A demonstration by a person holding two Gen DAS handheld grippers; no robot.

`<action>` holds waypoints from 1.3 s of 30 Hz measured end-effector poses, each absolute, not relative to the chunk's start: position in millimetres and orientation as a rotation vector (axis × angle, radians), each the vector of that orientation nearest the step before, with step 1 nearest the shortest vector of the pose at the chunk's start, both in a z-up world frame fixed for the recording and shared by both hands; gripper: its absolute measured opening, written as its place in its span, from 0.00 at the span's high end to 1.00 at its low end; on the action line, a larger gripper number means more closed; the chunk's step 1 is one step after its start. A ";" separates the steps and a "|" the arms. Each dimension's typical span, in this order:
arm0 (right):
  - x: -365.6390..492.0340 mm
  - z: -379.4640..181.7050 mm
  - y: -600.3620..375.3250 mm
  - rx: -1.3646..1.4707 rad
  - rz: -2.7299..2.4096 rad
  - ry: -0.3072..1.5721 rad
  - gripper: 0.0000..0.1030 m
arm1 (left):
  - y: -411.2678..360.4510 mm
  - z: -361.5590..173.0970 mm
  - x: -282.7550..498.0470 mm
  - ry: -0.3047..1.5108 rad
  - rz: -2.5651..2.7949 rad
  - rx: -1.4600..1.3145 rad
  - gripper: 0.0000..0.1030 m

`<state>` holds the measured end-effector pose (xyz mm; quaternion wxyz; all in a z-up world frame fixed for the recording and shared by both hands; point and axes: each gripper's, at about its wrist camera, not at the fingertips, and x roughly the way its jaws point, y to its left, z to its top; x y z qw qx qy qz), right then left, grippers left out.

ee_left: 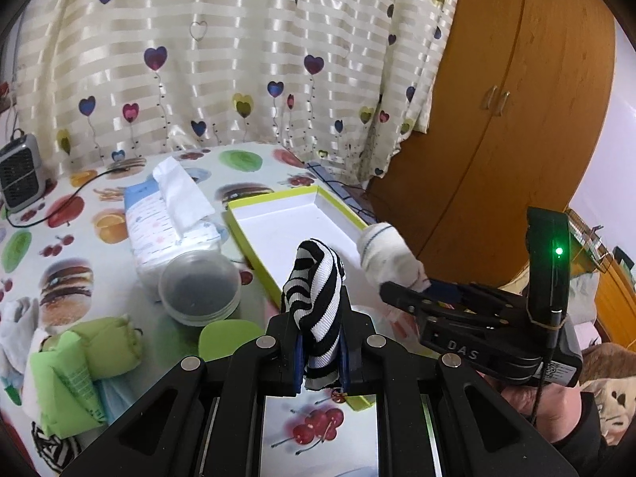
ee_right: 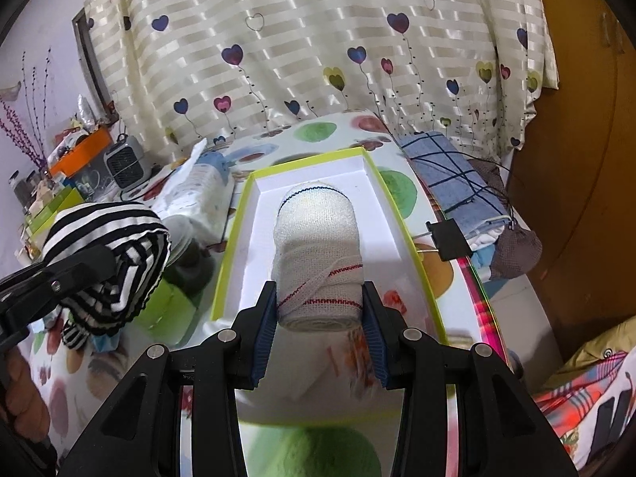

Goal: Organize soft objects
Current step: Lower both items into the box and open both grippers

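Ahead of both claws lies the green-rimmed white box (ee_right: 246,214), its near end hidden. The left gripper (ee_left: 321,353) pinches a black-and-white striped sock (ee_left: 316,302); the right gripper (ee_right: 320,318) pinches a rolled white sock (ee_right: 318,246) above the box.

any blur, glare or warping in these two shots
Left wrist view: strong fisheye bending of the wardrobe; satin glare on the curtain; the striped sock in the left gripper is sharp. Right wrist view: same curved edges and dark corners; the tablecloth below the right gripper is smeared; the white roll is crisp.
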<state>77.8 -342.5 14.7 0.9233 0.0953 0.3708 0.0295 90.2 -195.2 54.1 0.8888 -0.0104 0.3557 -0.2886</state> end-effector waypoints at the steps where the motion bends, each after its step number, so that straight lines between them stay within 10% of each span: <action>1: 80.5 13.9 -343.3 0.198 0.063 0.760 0.59 | -197.3 54.1 91.8 0.741 -0.601 -0.023 0.88; 20: 65.6 21.3 -379.0 0.221 -0.031 0.687 0.52 | -260.0 13.4 137.8 0.831 -0.541 0.007 0.87; 29: 74.1 2.5 -404.0 0.296 -0.066 0.758 0.52 | -265.4 7.9 139.2 0.863 -0.554 0.006 0.62; 33: 77.1 -4.9 -401.2 0.292 -0.045 0.785 0.77 | -261.0 15.9 133.6 0.831 -0.550 0.003 0.62; 39: 76.5 -11.7 -391.1 0.269 0.000 0.826 0.82 | -254.0 18.6 125.4 0.825 -0.556 -0.004 0.62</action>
